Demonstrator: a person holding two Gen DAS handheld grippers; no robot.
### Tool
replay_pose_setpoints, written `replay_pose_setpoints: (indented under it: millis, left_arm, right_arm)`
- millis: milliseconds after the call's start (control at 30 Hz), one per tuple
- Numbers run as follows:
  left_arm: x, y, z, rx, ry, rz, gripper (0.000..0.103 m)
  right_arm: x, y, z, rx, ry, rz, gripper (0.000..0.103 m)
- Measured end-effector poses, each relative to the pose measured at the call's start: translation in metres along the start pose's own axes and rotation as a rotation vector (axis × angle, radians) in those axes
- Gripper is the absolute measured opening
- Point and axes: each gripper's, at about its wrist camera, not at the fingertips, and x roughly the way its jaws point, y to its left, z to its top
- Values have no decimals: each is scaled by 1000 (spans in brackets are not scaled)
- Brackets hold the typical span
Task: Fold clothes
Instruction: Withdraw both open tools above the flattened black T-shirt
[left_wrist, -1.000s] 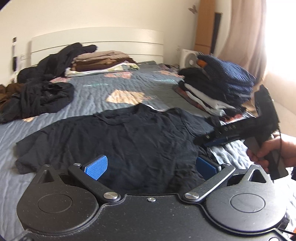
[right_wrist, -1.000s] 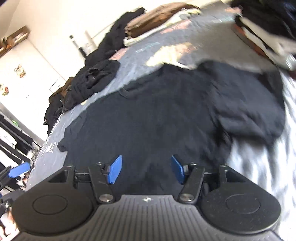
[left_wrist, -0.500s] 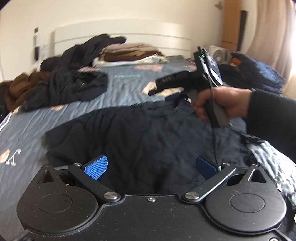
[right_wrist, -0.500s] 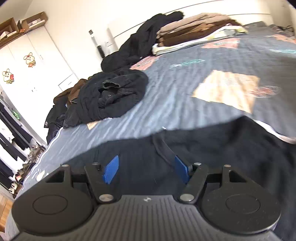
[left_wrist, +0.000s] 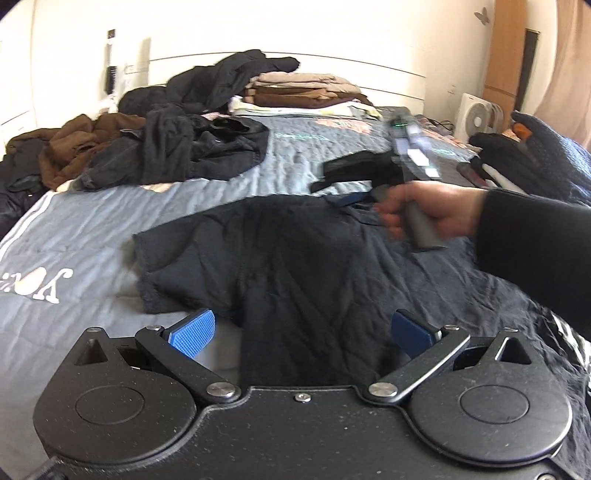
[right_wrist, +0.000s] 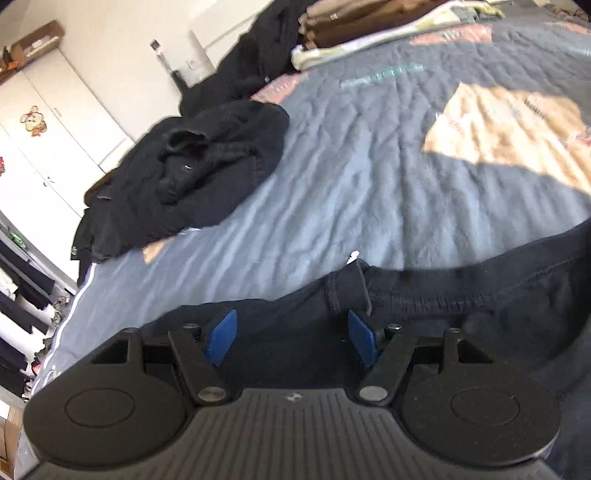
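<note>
A black T-shirt (left_wrist: 295, 266) lies spread flat on the grey bedspread (left_wrist: 92, 229), its left sleeve toward the bed's left side. My left gripper (left_wrist: 303, 332) stands open low over the shirt's near edge, one blue pad (left_wrist: 192, 332) over bare bedspread and the other over cloth. At the shirt's far edge a hand (left_wrist: 424, 210) holds my right gripper (left_wrist: 345, 197). The right wrist view shows that gripper (right_wrist: 291, 336) open over the T-shirt (right_wrist: 461, 325), with a raised fold of the neckband (right_wrist: 347, 288) just ahead of its pads. Nothing is gripped.
A heap of black clothes (left_wrist: 207, 151) and a brown garment (left_wrist: 85, 144) lie at the far left. Folded stacks sit by the headboard (left_wrist: 303, 92) and on the right (left_wrist: 535, 155). A white fan (left_wrist: 480, 118) stands behind. White wardrobe doors (right_wrist: 55, 122) line the left.
My right gripper crossed from the shirt's right side to its far neckline edge and lowered. My left gripper swung left, so the left sleeve and bare bedspread now show. Both stayed open.
</note>
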Motion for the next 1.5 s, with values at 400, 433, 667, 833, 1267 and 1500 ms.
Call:
replay_pose_setpoints:
  millis: [400, 433, 667, 833, 1267, 1500]
  left_arm:
    - [-72, -16, 0, 148, -112, -24, 103]
    - [-84, -20, -8, 188, -135, -11, 103]
    - [-168, -21, -66, 442, -303, 73, 103]
    - [-211, 3, -75, 460, -327, 98, 103]
    - [-251, 19, -166, 460, -203, 80, 103]
    - [-261, 17, -206, 425, -215, 61, 103]
  right_arm:
    - [-311, 37, -140, -303, 2, -109, 82]
    - [-338, 39, -159, -326, -13, -141, 86]
    - [-448, 37, -271, -329, -109, -256, 94]
    - [-477, 32, -315, -336, -52, -289, 94]
    - [-537, 32, -396, -276, -55, -227, 94]
    - [-565, 43, -427, -327, -118, -254, 94]
